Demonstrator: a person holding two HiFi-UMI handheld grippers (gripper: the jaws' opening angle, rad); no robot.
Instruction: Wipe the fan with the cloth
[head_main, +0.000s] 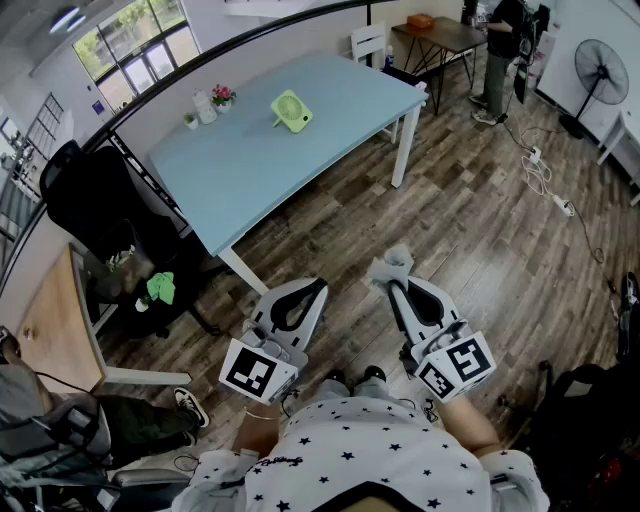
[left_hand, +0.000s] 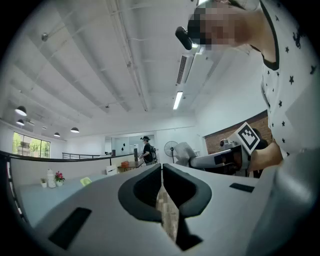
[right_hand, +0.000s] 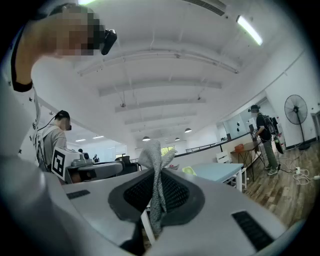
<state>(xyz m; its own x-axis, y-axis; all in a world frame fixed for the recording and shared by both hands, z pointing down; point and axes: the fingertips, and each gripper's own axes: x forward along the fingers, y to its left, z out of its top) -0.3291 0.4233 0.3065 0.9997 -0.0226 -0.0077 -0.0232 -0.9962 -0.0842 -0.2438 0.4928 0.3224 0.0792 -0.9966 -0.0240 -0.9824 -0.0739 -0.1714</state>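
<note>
A small light-green fan (head_main: 291, 110) stands on the far part of a light-blue table (head_main: 270, 160), well away from both grippers. My right gripper (head_main: 396, 272) is shut on a grey cloth (head_main: 395, 262), and the cloth (right_hand: 153, 172) sticks up from between its jaws in the right gripper view. My left gripper (head_main: 318, 288) is shut with nothing in it, held beside the right one over the wooden floor. In the left gripper view the fan (left_hand: 85, 181) shows small at the far left on the table, and the left gripper (left_hand: 162, 176) shows its jaws pressed together.
A white bottle and a small flower pot (head_main: 222, 97) stand near the fan. A black office chair (head_main: 110, 225) sits left of the table. A white chair (head_main: 370, 42), a brown table, a standing person (head_main: 505, 55) and a floor fan (head_main: 599, 68) lie beyond.
</note>
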